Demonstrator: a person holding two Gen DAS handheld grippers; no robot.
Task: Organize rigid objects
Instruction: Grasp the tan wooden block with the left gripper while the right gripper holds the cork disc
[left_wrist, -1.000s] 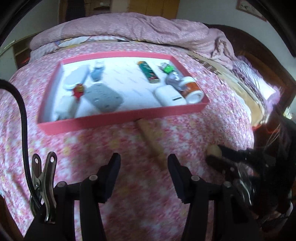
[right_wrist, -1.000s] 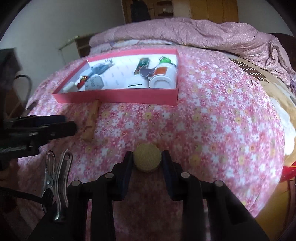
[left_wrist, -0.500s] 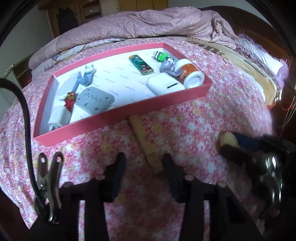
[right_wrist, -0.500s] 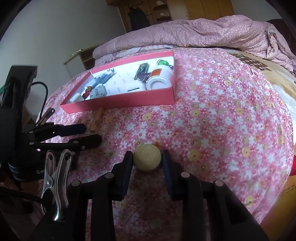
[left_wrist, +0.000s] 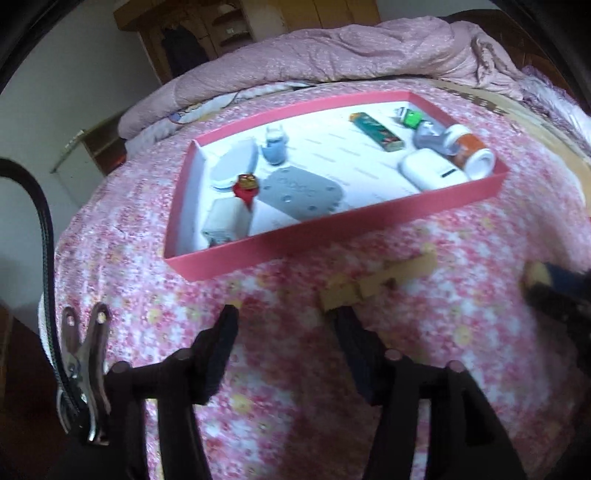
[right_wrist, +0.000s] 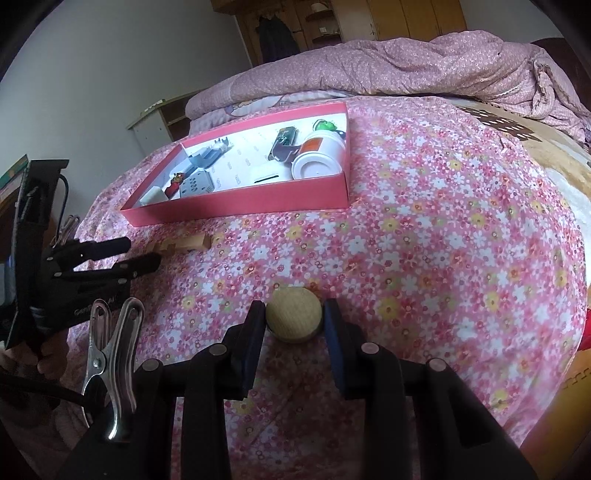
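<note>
now the right gripper (right_wrist: 294, 320) pinches a round wooden piece (right_wrist: 294, 319) between its two fingers, low above the flowered bedcover (right_wrist: 443, 240). the left gripper (left_wrist: 284, 325) has its fingers spread and empty, just beside a long wooden stick (left_wrist: 380, 282) that lies in front of the pink tray (left_wrist: 332, 236). i judge the step is to collect the two wooden things. next, the left fingers need to come around the stick and close, then both pieces go to the tray.
</note>
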